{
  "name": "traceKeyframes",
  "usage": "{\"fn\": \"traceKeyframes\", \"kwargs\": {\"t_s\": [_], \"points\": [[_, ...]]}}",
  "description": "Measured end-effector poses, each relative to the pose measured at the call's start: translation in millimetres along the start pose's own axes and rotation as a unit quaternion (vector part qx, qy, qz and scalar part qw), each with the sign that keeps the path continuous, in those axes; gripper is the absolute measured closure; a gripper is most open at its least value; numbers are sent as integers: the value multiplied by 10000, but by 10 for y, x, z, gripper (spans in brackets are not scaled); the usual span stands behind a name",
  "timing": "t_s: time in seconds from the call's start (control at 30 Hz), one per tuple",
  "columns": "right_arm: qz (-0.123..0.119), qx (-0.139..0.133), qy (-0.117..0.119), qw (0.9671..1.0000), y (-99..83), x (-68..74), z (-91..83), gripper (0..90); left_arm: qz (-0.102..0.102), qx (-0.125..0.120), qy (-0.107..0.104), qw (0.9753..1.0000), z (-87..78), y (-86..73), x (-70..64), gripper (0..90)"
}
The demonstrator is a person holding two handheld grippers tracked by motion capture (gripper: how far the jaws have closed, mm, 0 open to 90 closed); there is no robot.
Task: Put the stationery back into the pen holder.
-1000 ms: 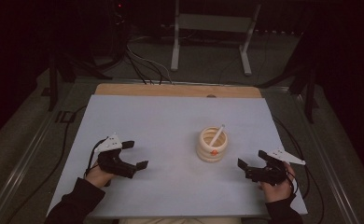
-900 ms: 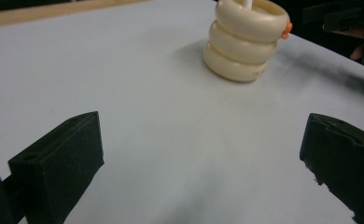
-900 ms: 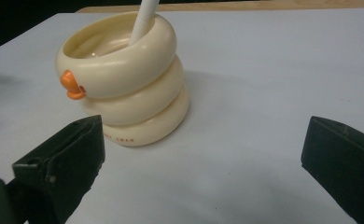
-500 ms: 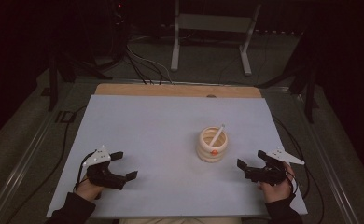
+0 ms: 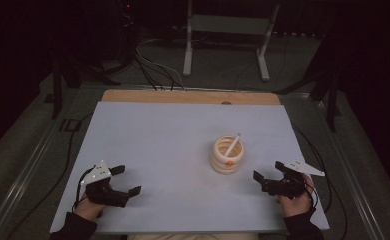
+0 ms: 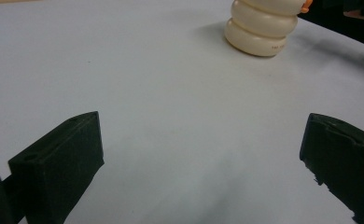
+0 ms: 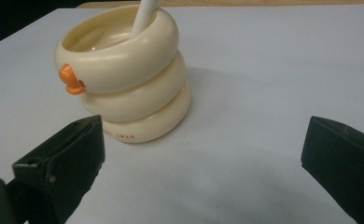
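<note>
A cream ringed cup with an orange beak [image 5: 227,155] [image 7: 124,79] [image 6: 264,25] stands upright on the pale table, right of centre. A white stick [image 5: 231,145] [image 7: 145,14] leans inside it. My left gripper [image 5: 124,181] [image 6: 203,163] rests low near the front left corner, open, nothing between its jaws, far from the cup. My right gripper [image 5: 269,171] [image 7: 203,163] sits near the front right, open and empty, its jaws pointing at the cup a short way off.
The table's pale sheet [image 5: 158,145] ends at a wooden strip [image 5: 183,96] along the far edge. Cables [image 5: 153,65] and a metal stand [image 5: 223,30] lie on the dark floor beyond. A cable [image 5: 328,170] trails off the right side.
My left gripper has drawn back toward the front edge and slightly left, ending lower on the table. The right gripper and the cup have stayed put.
</note>
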State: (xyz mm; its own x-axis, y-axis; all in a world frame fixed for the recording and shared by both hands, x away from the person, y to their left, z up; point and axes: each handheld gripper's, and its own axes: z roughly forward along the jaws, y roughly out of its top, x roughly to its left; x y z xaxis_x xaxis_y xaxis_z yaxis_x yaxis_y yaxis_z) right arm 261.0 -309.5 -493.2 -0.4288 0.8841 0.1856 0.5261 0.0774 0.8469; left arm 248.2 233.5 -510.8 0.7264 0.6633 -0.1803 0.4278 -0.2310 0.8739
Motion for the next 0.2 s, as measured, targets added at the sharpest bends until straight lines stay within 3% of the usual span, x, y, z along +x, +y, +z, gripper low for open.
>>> {"fn": "traceKeyframes", "kwargs": {"t_s": [0.2], "points": [[-12,12,-9,10000,0,1,5,0,-38,-44,13,10000,-5,-1,11,1]]}}
